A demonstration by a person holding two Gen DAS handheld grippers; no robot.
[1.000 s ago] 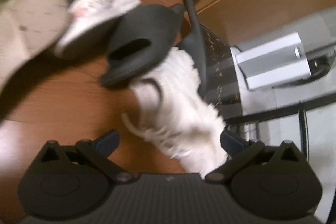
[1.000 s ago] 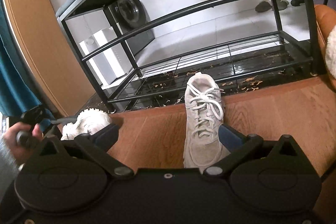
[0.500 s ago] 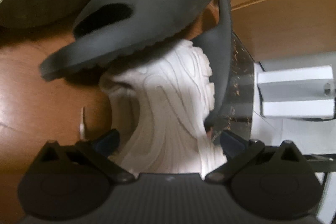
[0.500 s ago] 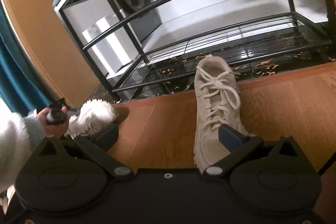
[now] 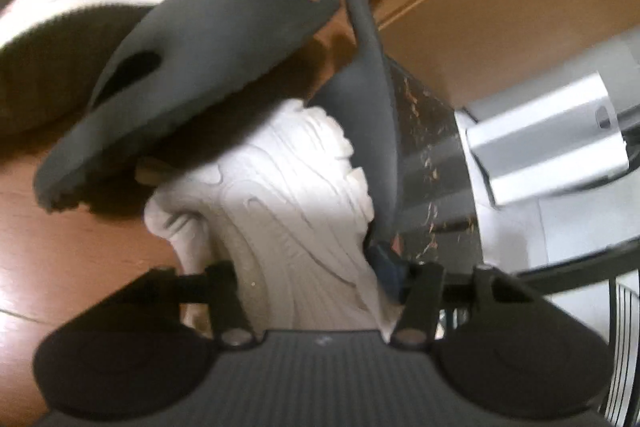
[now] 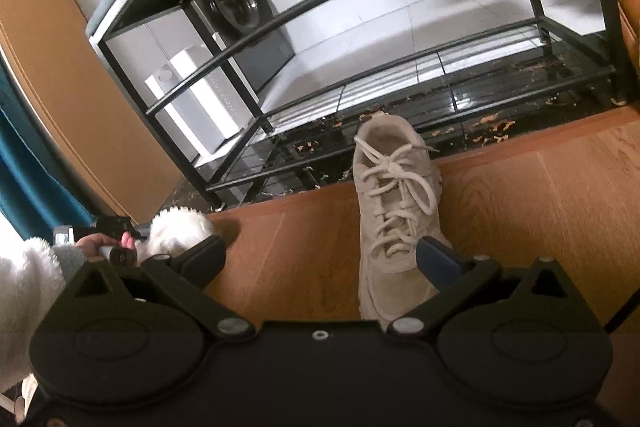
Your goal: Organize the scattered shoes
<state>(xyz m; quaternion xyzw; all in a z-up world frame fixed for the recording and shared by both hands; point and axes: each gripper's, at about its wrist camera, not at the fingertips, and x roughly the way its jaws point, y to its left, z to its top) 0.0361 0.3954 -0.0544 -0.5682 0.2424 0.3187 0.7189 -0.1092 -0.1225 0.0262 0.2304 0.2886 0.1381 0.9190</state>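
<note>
1. The left gripper (image 5: 308, 279) has narrowed from wide open; its fingers now pinch the white sneaker (image 5: 288, 211), sole-up under the black slide (image 5: 200, 67).
2. The right gripper (image 6: 320, 259) stays spread and empty over the beige sneaker (image 6: 394, 211) before the rack (image 6: 360, 27); lifting looks next.

Matt rubbery black slipper (image 5: 208, 67), ridged white sneaker sole (image 5: 288, 211) — glossy wood floor (image 6: 540, 207), black metal rack (image 6: 360, 27).

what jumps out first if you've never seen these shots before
In the left wrist view, the left hand-held gripper is closed around a white sneaker turned sole-up, with a dark grey slide sandal lying across its far end. In the right wrist view, a beige lace-up sneaker sits on the wood floor, its far end at the edge of an empty black metal shoe rack, while the right hand-held gripper is open.
</note>
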